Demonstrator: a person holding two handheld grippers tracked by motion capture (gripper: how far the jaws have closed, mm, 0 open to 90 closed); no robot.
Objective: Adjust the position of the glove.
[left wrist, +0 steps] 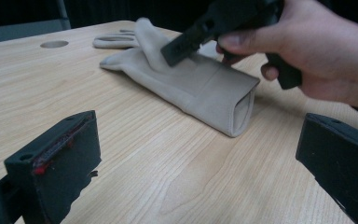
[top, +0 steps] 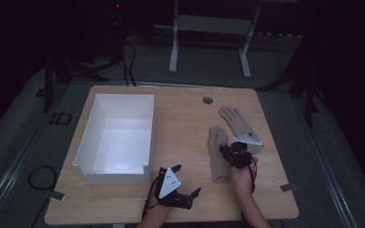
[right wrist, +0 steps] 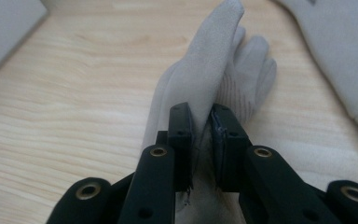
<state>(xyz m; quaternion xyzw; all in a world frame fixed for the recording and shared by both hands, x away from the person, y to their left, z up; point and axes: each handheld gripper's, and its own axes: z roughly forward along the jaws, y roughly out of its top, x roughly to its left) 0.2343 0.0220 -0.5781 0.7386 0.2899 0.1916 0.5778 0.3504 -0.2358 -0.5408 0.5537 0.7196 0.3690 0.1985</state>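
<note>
Two beige gloves lie on the right half of the wooden table. The nearer glove [top: 217,154] lies lengthwise, cuff toward the person. My right gripper [top: 229,149] is shut on a raised fold of the nearer glove [right wrist: 205,93], pinching the fabric between its jaws. In the left gripper view the same glove [left wrist: 200,88] shows its open cuff, with the right gripper [left wrist: 177,46] and the hand above it. The second glove [top: 235,122] lies flat farther back. My left gripper [top: 187,180] rests open near the table's front edge, its jaws wide apart and holding nothing.
A white open box [top: 116,137] stands on the left half of the table. A round cable hole [top: 207,100] sits near the far edge. Tape marks [top: 287,186] stick to the front corners. A white desk frame [top: 209,33] stands beyond on the dark floor.
</note>
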